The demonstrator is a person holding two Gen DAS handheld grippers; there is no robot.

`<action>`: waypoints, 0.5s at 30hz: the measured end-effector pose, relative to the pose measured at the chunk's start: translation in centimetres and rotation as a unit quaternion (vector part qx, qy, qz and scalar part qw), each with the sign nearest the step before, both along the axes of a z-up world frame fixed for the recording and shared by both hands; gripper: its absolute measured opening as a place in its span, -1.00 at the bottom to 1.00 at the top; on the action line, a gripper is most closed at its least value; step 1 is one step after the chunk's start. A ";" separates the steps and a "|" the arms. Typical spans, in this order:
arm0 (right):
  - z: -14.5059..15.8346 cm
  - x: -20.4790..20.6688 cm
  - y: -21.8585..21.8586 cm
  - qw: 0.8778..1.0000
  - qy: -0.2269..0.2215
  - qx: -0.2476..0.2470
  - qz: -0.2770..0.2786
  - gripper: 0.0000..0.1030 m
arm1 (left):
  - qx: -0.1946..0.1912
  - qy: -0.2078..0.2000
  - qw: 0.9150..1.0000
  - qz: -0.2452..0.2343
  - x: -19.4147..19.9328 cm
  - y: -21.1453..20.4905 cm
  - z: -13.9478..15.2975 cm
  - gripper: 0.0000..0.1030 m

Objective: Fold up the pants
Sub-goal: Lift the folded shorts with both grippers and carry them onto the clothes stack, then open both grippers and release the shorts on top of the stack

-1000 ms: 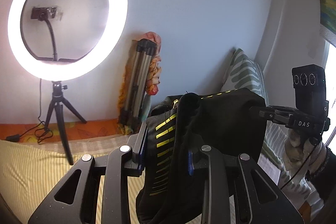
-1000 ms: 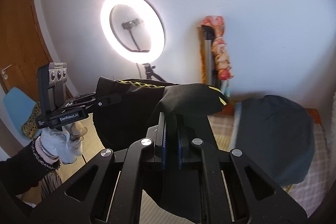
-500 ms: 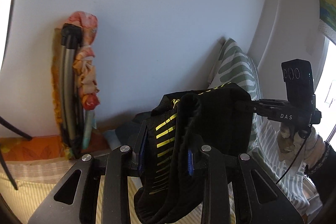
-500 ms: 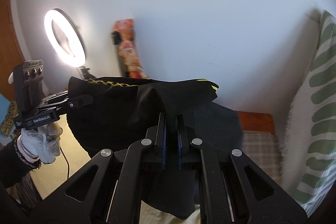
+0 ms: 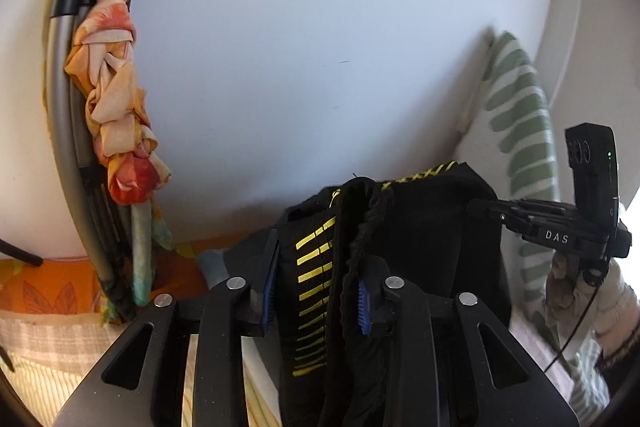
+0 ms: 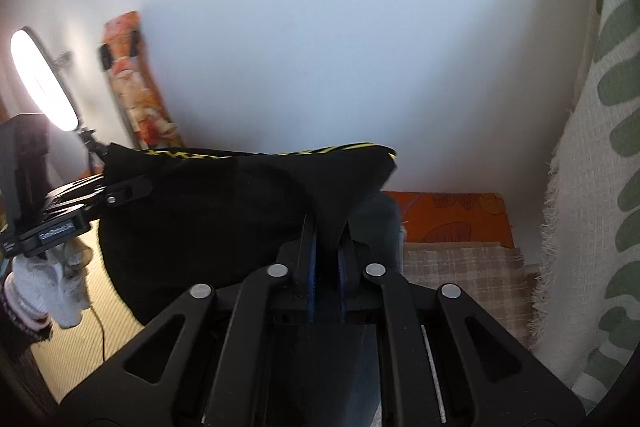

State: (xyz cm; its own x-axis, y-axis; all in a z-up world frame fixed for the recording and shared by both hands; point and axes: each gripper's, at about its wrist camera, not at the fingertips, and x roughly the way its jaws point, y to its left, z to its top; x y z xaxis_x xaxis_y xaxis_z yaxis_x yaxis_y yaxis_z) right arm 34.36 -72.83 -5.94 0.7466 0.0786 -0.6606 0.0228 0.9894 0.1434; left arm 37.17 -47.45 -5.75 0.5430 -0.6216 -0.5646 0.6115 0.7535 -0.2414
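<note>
Above the striped bed (image 5: 36, 359), we are pinching black, yellow-striped fabric pants (image 5: 424, 227) in both black grippers, left (image 5: 316, 291) and right (image 6: 326, 267), whose jaws have just been opening slightly.

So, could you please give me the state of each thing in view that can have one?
pants: bunched, lifted, held by both grippers
left gripper: jaws just eased wider, pants' yellow-striped band still pinched
right gripper: jaws just eased wider, black fabric still between the pads
ring light: switched on
tripod: folded, leaning against the wall, orange cloth tied round it

I can't see the pants (image 5: 420, 247) hem, cut off at 6 o'clock. Ring light (image 6: 42, 83) clipped at 9 o'clock, blurred.
</note>
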 end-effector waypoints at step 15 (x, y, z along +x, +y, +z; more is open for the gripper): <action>-2.4 -4.9 -0.9 0.999 0.001 0.006 -0.046 -0.39 | 0.045 -0.030 0.998 0.023 -0.2 0.9 1.4 0.08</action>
